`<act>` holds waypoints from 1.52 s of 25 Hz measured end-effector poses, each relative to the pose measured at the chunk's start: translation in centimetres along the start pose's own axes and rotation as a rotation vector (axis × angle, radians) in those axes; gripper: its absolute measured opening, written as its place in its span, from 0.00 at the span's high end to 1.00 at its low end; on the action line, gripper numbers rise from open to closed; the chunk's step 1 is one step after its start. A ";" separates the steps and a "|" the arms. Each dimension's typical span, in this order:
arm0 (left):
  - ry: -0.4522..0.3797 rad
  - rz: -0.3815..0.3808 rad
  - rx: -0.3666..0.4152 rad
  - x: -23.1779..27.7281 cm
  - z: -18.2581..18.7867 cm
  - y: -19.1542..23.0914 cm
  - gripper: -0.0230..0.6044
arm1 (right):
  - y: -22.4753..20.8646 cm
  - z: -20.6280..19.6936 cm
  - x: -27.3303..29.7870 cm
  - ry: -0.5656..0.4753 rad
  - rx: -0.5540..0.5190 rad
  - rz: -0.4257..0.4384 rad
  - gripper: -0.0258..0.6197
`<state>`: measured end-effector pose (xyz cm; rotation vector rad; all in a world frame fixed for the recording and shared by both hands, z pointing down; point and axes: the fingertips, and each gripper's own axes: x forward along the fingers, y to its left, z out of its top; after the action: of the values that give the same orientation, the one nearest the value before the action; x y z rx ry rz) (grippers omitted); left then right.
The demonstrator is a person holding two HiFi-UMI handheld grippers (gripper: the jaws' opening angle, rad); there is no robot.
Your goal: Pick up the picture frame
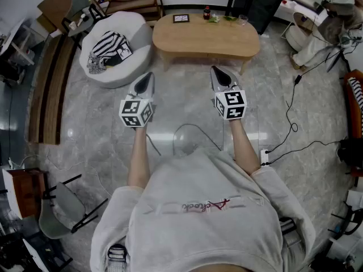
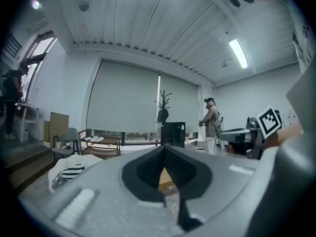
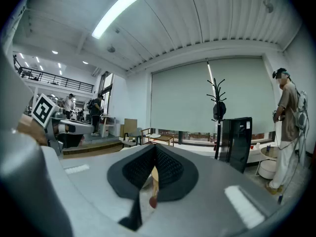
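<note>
- Left hand-held gripper (image 1: 148, 77) and right hand-held gripper (image 1: 216, 71): pressed together, empty, well apart from picture frame (image 1: 181, 18).
- Advised: close in on the worktop (image 1: 198, 41), then spread the jaws before meeting its edge.

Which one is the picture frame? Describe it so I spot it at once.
Look at the long oval wooden table, beside the round white seat. Of the small things along its far edge, the picture frame is leftmost: a dark-edged rectangle, unlike the bottle and glass.
</note>
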<state>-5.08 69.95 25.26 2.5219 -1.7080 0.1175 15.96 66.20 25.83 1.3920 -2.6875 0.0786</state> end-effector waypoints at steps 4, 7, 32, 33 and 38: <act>0.005 -0.009 -0.002 0.8 -0.1 -0.6 0.96 | -0.7 -0.2 0.0 0.002 0.007 -0.002 0.95; 0.011 -0.008 0.000 1.1 -0.2 -0.9 0.96 | -0.8 -0.4 0.0 0.008 0.008 0.007 0.95; 0.018 0.009 -0.026 5.5 -1.7 -4.9 0.96 | -5.2 -3.0 0.2 0.029 0.056 0.061 0.95; 0.018 0.011 -0.025 5.6 -1.8 -4.8 0.96 | -5.1 -3.1 0.4 0.030 0.056 0.064 0.95; 0.017 0.014 -0.022 6.5 -1.9 -4.0 0.96 | -5.1 -3.5 1.7 0.037 0.058 0.073 0.95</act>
<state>1.02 65.61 27.75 2.4862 -1.7117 0.1205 19.48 62.24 29.49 1.2944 -2.7262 0.1887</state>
